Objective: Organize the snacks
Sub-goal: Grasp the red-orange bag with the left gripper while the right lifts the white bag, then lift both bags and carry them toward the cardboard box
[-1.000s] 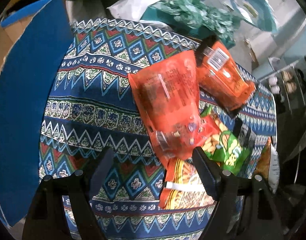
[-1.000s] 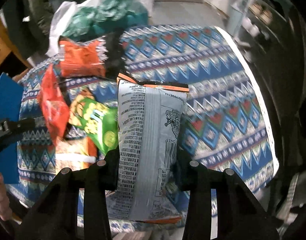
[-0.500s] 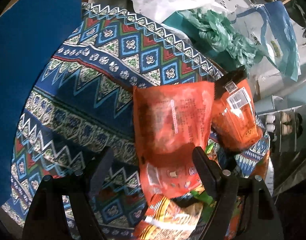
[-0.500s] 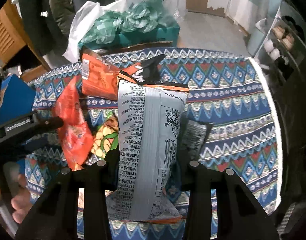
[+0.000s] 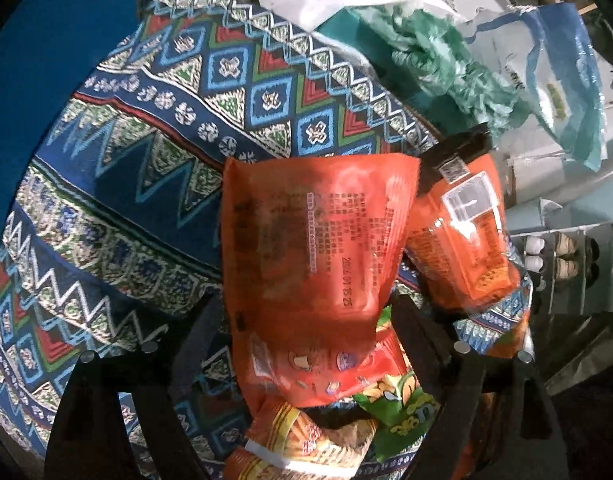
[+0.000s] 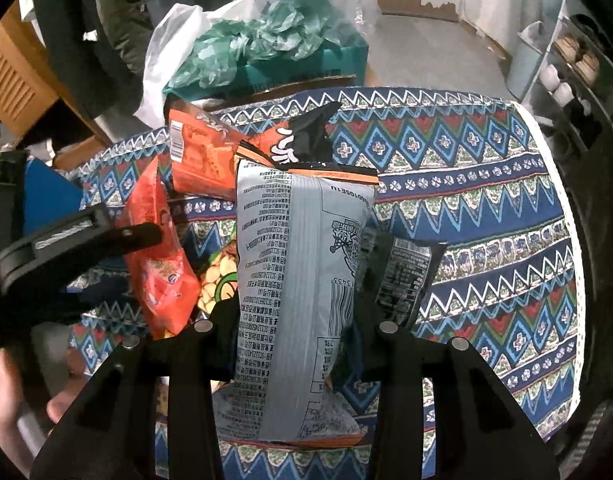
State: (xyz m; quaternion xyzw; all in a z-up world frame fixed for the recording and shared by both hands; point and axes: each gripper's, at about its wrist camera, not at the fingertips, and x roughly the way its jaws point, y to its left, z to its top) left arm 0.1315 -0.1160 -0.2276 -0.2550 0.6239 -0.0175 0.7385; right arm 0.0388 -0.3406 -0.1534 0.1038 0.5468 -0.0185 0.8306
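My right gripper (image 6: 294, 320) is clamped on a silver snack bag (image 6: 298, 280), which stands upright between its fingers with the printed back toward me. Just behind and to its right lies a small black packet (image 6: 402, 276) on the patterned desk cloth (image 6: 486, 208). My left gripper (image 5: 302, 320) has its jaws opening wide, straddling the lower part of a red snack bag (image 5: 314, 248); the pads do not press on it. Beside that bag, to the right, sits an orange packet (image 5: 466, 248). Below the fingers lie a green bag (image 5: 406, 404) and a yellow-striped packet (image 5: 302, 444).
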